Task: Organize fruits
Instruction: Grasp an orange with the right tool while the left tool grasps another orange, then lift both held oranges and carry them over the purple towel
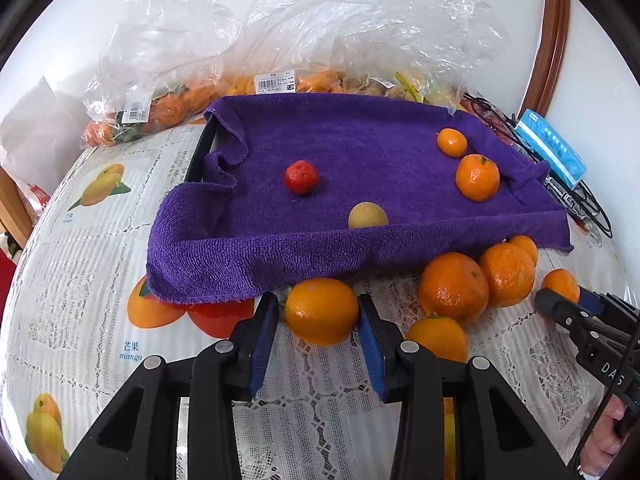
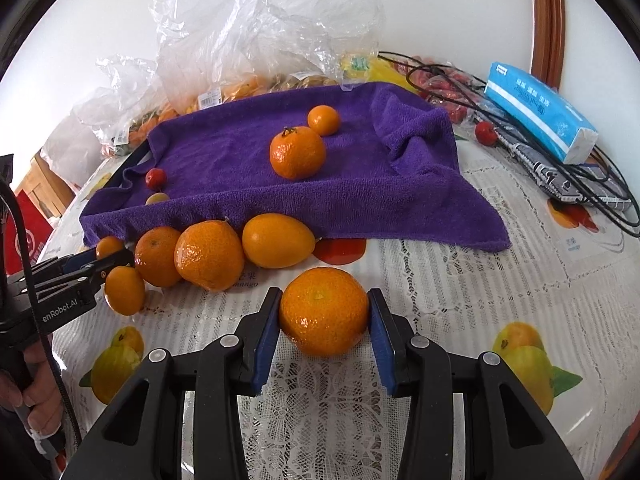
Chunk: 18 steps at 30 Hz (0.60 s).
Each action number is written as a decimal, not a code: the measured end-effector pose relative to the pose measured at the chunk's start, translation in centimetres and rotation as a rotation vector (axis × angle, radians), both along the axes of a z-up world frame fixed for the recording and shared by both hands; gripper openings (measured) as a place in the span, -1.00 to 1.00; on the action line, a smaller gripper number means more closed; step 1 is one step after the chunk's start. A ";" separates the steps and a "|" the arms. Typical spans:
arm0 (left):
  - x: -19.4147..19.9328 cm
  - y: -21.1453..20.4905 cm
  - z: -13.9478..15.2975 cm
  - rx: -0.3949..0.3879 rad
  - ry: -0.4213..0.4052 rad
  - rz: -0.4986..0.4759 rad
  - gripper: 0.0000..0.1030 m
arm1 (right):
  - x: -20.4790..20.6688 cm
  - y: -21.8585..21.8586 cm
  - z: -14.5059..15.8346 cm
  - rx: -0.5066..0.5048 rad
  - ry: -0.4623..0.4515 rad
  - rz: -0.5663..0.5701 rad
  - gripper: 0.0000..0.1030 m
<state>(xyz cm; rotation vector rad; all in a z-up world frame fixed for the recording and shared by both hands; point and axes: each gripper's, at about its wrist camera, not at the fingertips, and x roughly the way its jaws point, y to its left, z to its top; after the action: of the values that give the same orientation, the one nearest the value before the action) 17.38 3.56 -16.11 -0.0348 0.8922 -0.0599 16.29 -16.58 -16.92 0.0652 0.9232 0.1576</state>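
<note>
A tray draped in a purple towel (image 1: 360, 152) holds two oranges (image 1: 477, 177), a small red fruit (image 1: 301, 177) and a yellow fruit (image 1: 367, 216). My left gripper (image 1: 319, 312) is shut on a smooth orange (image 1: 321, 311) just in front of the towel's edge. My right gripper (image 2: 323, 316) is shut on a mandarin (image 2: 323, 311) over the tablecloth. Several loose oranges (image 2: 209, 254) lie along the towel's front edge (image 2: 280, 208). The right gripper also shows in the left wrist view (image 1: 560, 300), and the left gripper in the right wrist view (image 2: 108, 260).
Clear plastic bags of fruit (image 1: 168, 108) stand behind the tray. A blue tissue pack (image 2: 540, 112), black cables (image 2: 592, 196) and a small red fruit (image 2: 486, 133) lie at the right. The table has a fruit-print lace cloth (image 2: 460, 292).
</note>
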 end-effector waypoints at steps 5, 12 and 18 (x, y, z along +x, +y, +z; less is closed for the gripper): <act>0.1 -0.2 -0.1 0.010 0.000 -0.002 -0.25 | 0.0 0.2 0.0 -0.009 0.000 0.006 -0.14; 0.1 0.2 -0.1 -0.017 -0.002 -0.002 -0.25 | 0.0 0.4 -0.1 -0.023 0.001 0.016 -0.10; 0.1 0.0 -0.1 -0.004 0.002 -0.002 -0.26 | 0.1 1.0 -0.1 -0.067 0.006 0.025 -0.05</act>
<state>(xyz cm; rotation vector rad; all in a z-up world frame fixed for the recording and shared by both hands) 17.47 3.57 -16.25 -0.0378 0.8936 -0.0633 16.38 -15.54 -17.05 -0.0081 0.9345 0.1494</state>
